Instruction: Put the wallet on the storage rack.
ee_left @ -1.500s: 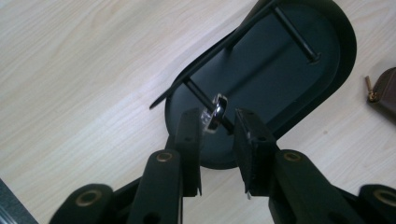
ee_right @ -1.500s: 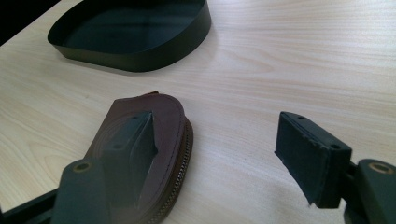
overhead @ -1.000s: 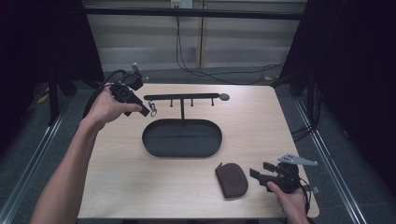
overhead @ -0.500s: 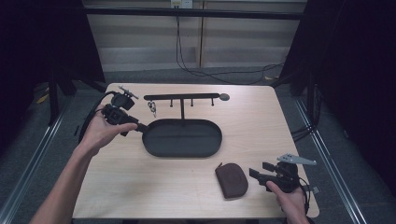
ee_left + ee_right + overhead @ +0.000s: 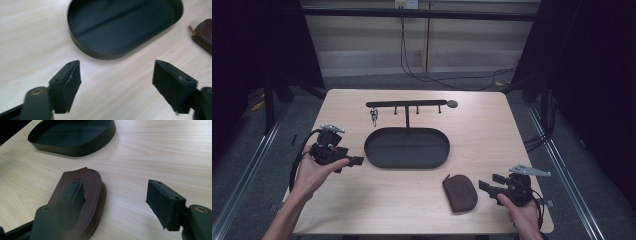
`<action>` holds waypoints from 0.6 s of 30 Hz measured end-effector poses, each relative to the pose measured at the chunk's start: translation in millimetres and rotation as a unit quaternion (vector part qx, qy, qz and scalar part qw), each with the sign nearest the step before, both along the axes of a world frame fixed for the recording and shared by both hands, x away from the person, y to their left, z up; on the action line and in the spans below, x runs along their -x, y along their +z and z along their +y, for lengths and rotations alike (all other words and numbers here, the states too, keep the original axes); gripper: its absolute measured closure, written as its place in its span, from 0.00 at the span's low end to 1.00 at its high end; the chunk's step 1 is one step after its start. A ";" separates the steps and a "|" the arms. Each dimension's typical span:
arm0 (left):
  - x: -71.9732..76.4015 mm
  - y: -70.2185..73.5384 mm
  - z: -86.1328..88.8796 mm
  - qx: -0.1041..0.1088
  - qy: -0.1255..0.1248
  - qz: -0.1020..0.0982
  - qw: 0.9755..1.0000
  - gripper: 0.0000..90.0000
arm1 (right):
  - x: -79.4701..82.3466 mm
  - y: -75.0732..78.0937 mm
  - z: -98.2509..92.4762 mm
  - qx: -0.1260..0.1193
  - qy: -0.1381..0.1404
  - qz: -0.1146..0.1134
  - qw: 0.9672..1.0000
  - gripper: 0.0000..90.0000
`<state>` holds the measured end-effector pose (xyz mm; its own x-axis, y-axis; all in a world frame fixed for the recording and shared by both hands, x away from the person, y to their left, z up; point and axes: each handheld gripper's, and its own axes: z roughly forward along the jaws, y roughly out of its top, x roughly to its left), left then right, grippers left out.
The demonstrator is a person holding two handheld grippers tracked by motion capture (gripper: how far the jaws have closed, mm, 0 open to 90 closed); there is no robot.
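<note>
Left gripper (image 5: 357, 160), jaws just opened wide and empty, hovers beside the tray (image 5: 407, 147); right gripper (image 5: 484, 186) gapes empty; I'd straddle the pouch (image 5: 459, 192) squarely.

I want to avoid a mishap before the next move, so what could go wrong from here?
The keys hang at the very end of the rack, so a bump could knock them off. The left gripper, whose jaws have just been opening with nothing between them, sits close to the tray and might shove it. The right gripper is open beside the brown pouch and could push it rather than grasp it.
</note>
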<state>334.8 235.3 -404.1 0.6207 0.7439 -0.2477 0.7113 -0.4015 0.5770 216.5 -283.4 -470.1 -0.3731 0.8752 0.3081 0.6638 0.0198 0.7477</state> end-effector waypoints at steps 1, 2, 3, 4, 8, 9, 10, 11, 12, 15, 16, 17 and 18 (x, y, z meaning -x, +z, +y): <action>3.3 -4.3 1.3 0.003 0.000 0.001 1.000 0.23 | -0.5 -0.1 0.7 0.001 0.003 0.001 1.000 0.35; 6.8 -8.8 1.9 -0.001 0.007 -0.004 1.000 0.23 | -1.0 -0.2 1.6 0.003 0.005 0.003 1.000 0.35; 10.7 -13.2 2.5 -0.004 0.014 -0.005 1.000 0.24 | -1.3 -0.4 2.4 0.005 0.007 0.005 1.000 0.35; 13.9 -17.6 3.7 0.004 0.015 -0.003 1.000 0.24 | -1.7 -0.7 2.9 0.007 0.009 0.003 1.000 0.35; 31.7 -34.3 8.9 0.041 -0.025 -0.003 0.999 0.26 | -2.5 -1.6 3.0 0.009 0.011 0.010 1.000 0.35; 35.6 -37.9 8.9 0.040 -0.024 0.001 0.999 0.25 | -2.9 -2.3 3.4 0.010 0.013 0.012 1.000 0.35; 35.6 -37.9 8.9 0.040 -0.024 0.001 0.999 0.24 | -3.0 -2.4 3.7 0.011 0.014 0.013 1.000 0.35; 44.1 -39.8 7.7 0.014 -0.025 -0.017 0.999 0.24 | -3.4 -2.3 4.2 0.011 0.013 0.012 1.000 0.35; 48.6 -39.9 8.8 0.012 -0.022 -0.029 0.999 0.25 | -4.2 -2.5 4.5 0.012 0.014 0.018 1.000 0.34; 59.7 -44.4 11.9 0.017 -0.022 -0.040 0.999 0.23 | -4.7 -2.0 5.8 0.014 0.021 0.027 0.999 0.33; 59.7 -44.4 11.9 0.017 -0.022 -0.040 0.999 0.23 | -4.7 -2.0 5.8 0.014 0.021 0.027 0.999 0.33; 66.3 -50.5 11.4 0.014 -0.019 -0.043 0.999 0.23 | -3.9 -0.3 6.4 0.013 0.021 0.026 0.999 0.32; 69.7 -54.7 11.4 0.021 -0.011 -0.037 0.999 0.23 | -4.3 0.5 6.8 0.012 0.024 0.031 0.999 0.31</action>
<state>265.1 246.8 -458.8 0.6543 0.7198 -0.2318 0.6580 -0.3908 0.6437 220.8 -276.6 -469.7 -0.3956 0.8642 0.3109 0.7073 0.0707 0.7033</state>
